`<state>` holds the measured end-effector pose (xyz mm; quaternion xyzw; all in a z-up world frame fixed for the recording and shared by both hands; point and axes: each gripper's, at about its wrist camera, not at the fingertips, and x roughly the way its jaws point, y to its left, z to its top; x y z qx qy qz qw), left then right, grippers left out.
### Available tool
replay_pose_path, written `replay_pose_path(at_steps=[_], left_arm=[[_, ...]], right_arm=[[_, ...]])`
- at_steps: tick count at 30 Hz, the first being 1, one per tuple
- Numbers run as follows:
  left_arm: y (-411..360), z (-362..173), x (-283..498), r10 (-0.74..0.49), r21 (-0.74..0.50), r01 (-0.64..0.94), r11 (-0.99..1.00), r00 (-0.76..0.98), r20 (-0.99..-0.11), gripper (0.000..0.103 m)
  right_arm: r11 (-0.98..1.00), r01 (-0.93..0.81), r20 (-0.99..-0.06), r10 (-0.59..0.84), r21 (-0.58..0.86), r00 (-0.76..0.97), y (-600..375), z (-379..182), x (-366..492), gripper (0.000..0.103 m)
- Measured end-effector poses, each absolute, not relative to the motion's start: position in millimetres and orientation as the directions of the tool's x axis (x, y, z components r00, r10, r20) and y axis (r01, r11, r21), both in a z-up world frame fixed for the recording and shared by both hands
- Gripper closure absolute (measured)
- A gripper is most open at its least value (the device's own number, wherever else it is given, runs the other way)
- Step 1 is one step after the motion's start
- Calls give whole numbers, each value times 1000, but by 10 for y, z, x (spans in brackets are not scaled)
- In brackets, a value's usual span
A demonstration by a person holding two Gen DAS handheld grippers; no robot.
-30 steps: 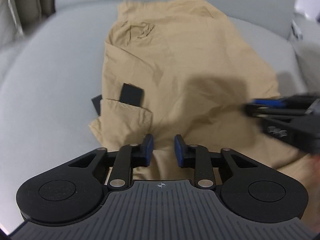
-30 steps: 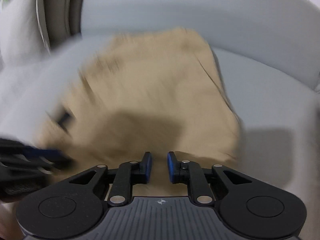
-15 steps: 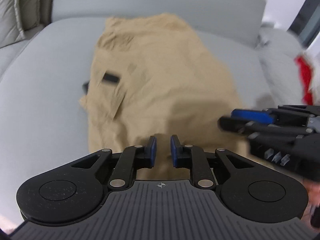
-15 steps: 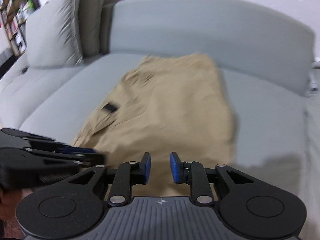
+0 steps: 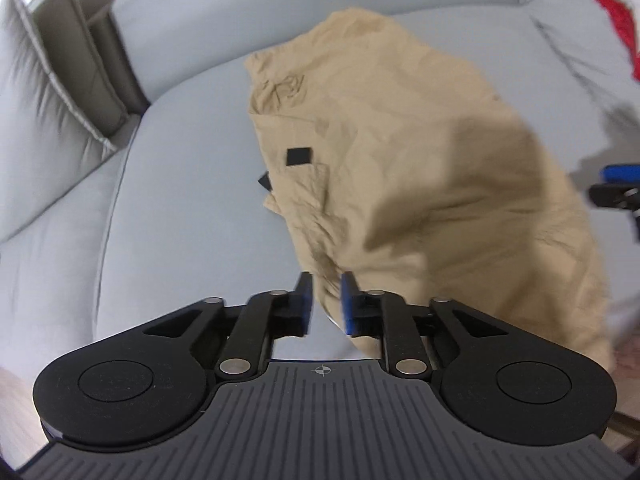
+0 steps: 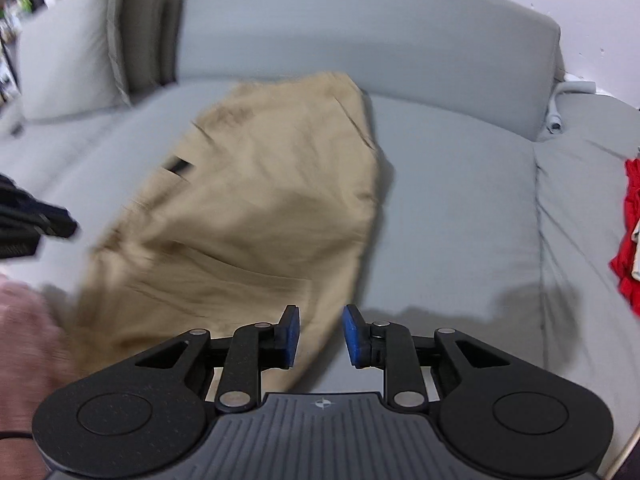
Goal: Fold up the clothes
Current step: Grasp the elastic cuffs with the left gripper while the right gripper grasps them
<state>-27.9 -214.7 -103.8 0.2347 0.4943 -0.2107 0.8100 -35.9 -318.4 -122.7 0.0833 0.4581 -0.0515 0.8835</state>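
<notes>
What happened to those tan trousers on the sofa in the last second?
Both grippers drew back and up from the tan trousers, so more of the grey sofa shows. The left gripper and right gripper are opening, the near hem lying loose between their fingers. The trousers stayed spread on the seat, black tag in place; the red clothes did not move.

The tan woven-cotton garment (image 5: 420, 152), with pocket flaps and small black rectangular tabs (image 5: 298, 157) on its left side, lies spread on the seat of the light grey fabric sofa (image 5: 180, 184). Its far edge reaches close to the backrest. Its near edge hangs over the front of the seat. The cloth is creased, with wrinkles running diagonally across the near half. In the right wrist view the garment (image 6: 256, 208) is motion-blurred.
</notes>
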Motion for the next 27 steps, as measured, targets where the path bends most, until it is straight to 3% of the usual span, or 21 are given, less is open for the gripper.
replay_pose_path(at_steps=[4,9,11,15,17,19,27], left_arm=[[-2138,-1188,-542,-258,0,544,839,397,-881,73],[-2273,-1778,-561,-189,-14,530,848,276,-942,77],[-2271,-1731,-472,-174,-26,519,855,238,-956,80],[-2151,-1582,-417,-142,-26,518,855,187,-972,88],[-2031,-1464,-460,-156,-29,503,864,213,-965,87],[-1911,-1347,-503,-169,-33,487,873,238,-956,78],[-1771,-1263,-634,-328,-152,459,875,333,-884,77]], right_arm=[[978,107,-795,77,177,602,-2855,-1330,-519,79],[999,10,-848,40,53,529,-2573,-1674,-572,78],[1000,11,-855,16,25,519,-2589,-1642,-633,72],[995,79,-874,18,64,485,-2714,-1505,-717,71],[991,105,-866,18,82,500,-2738,-1343,-828,70],[987,103,-837,49,125,545,-2781,-1159,-968,70],[964,162,-808,78,210,584,-2953,-1168,-1129,73]])
